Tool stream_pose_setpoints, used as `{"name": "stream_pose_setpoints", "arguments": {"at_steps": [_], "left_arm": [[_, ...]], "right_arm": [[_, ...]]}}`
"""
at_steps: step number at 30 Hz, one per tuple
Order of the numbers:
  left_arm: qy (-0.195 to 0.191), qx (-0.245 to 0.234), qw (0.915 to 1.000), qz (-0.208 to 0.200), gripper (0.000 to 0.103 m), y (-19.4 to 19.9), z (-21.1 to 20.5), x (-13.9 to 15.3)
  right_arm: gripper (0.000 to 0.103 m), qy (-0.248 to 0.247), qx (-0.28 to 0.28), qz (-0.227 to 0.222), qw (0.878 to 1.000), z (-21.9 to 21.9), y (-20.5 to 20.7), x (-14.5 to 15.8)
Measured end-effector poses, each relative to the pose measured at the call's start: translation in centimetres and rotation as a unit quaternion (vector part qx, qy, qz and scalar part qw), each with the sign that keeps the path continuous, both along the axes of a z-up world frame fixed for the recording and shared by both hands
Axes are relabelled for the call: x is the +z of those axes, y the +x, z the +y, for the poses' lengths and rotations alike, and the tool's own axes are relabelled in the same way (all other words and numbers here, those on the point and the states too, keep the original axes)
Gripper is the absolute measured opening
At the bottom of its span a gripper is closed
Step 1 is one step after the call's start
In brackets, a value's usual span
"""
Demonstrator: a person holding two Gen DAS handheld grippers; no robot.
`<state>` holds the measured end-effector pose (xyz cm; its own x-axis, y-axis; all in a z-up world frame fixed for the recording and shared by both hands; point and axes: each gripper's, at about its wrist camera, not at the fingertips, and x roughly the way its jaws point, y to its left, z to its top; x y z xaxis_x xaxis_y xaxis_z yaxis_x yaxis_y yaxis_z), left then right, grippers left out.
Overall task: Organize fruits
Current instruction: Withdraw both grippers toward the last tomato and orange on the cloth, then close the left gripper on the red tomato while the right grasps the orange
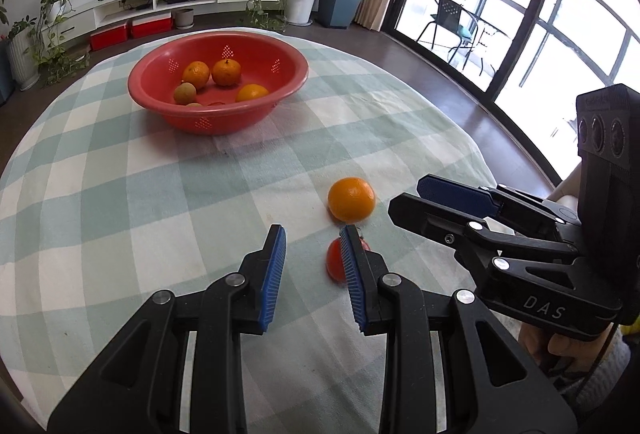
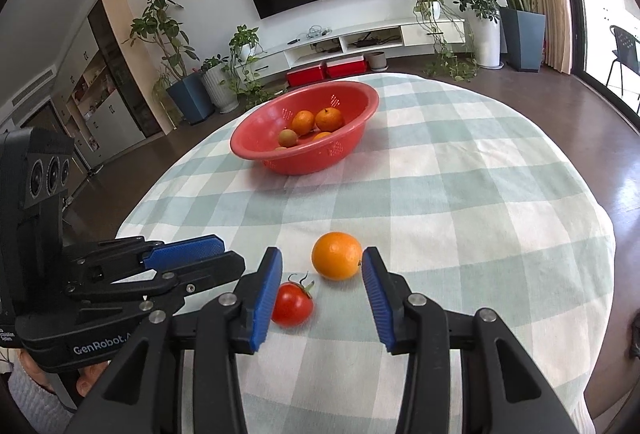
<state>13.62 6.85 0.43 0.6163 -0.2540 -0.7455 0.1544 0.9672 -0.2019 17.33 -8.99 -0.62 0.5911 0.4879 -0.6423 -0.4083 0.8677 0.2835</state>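
Orange (image 2: 337, 256) and tomato (image 2: 292, 304) lie well inside the table edge (image 2: 600, 226), both grippers' fingers (image 2: 266, 298) spread, empty.

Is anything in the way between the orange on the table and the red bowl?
Nothing visible. Only bare checked tablecloth lies between the orange and the red bowl. The tomato sits on the near side, away from that path. The open right gripper is just short of the orange.

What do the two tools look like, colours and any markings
Both tools, left and right, have black linkage frames with silver pivot pins and ribbed blue pads. Each has a black camera block with three round lenses. White lettering reads "DAS" on the right tool, "GenRobot" on the left. A grey knitted sleeve shows.
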Motion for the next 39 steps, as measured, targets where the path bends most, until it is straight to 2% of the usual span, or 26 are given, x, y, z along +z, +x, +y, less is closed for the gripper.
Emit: {"name": "stream_pose_setpoints", "arguments": {"at_steps": [9, 23, 39], "left_arm": [[-0.003, -0.013, 0.9999, 0.006, 0.027, -0.7, -1.0, -0.4], [0.026, -0.039, 0.9988, 0.013, 0.027, -0.4, -3.3, -1.8], [0.035, -0.045, 0.9981, 0.025, 0.027, 0.6, -4.0, -3.6]], "right_arm": [[0.045, 0.003, -0.001, 0.002, 1.0, -0.1, -0.9, 0.0], [0.046, 0.007, -0.009, 0.0, 1.0, -1.1, -1.1, 0.1], [0.046, 0.005, -0.004, 0.004, 1.0, -0.8, -0.8, -0.4]]}}
